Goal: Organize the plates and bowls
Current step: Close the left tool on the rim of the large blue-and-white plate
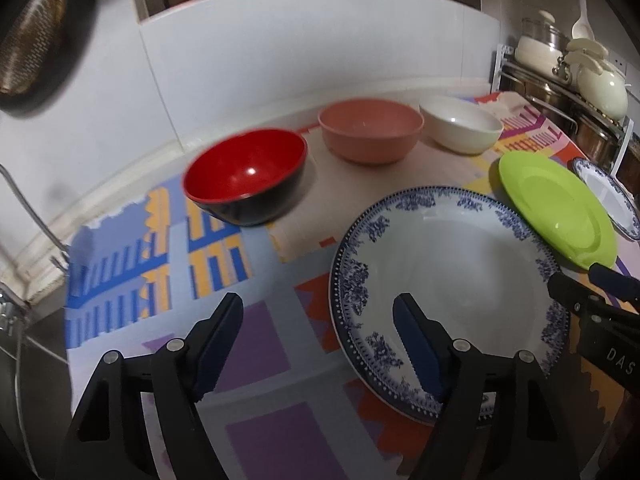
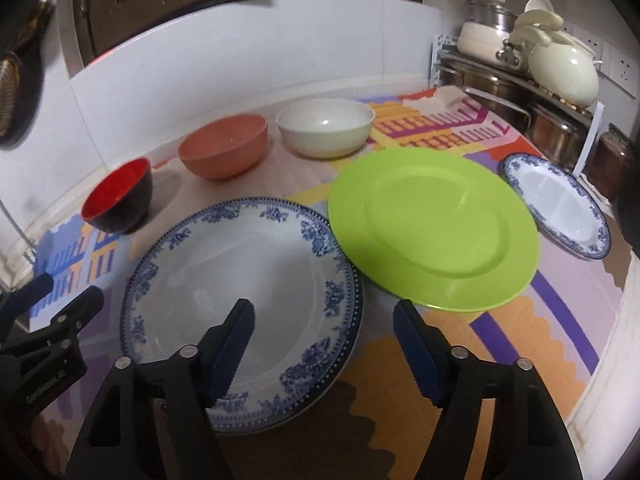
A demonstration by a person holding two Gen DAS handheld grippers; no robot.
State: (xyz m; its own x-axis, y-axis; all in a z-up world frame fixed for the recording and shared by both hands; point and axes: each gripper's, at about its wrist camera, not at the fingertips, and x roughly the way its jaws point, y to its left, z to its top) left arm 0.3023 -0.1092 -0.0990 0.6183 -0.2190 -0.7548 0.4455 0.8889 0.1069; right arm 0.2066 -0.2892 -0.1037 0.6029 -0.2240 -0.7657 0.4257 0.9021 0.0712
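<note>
A patterned mat [image 2: 520,344] covers the counter, bounded at the back by a white wall [image 1: 280,64] and at the right by a rack of pots [image 2: 532,80]. Three bowls are lined up along the back edge: a red bowl [image 1: 246,182], a pink bowl [image 1: 370,130] and a white bowl [image 1: 460,124], each set apart from the next. In front of them three plates are laid flat in a row: a large blue-rimmed plate [image 2: 244,308], a green plate [image 2: 434,228] whose rim overlaps the large plate's far right edge, and a small blue-rimmed plate [image 2: 560,204] just beside the green one, near the rack. Open mat is left in front of the plates and to the left of the large plate.

The left gripper [image 1: 318,344] is seen with its jaws apart and nothing held; the large plate's left rim lies between its fingers, the right finger [image 1: 416,344] being over the plate and the left finger over bare mat. The right gripper [image 2: 324,344] is likewise open and empty, straddling the large plate's right rim, with its left finger [image 2: 234,344] over the plate and its right finger over the mat below the green plate. Whether the pads touch the plate cannot be told.
</note>
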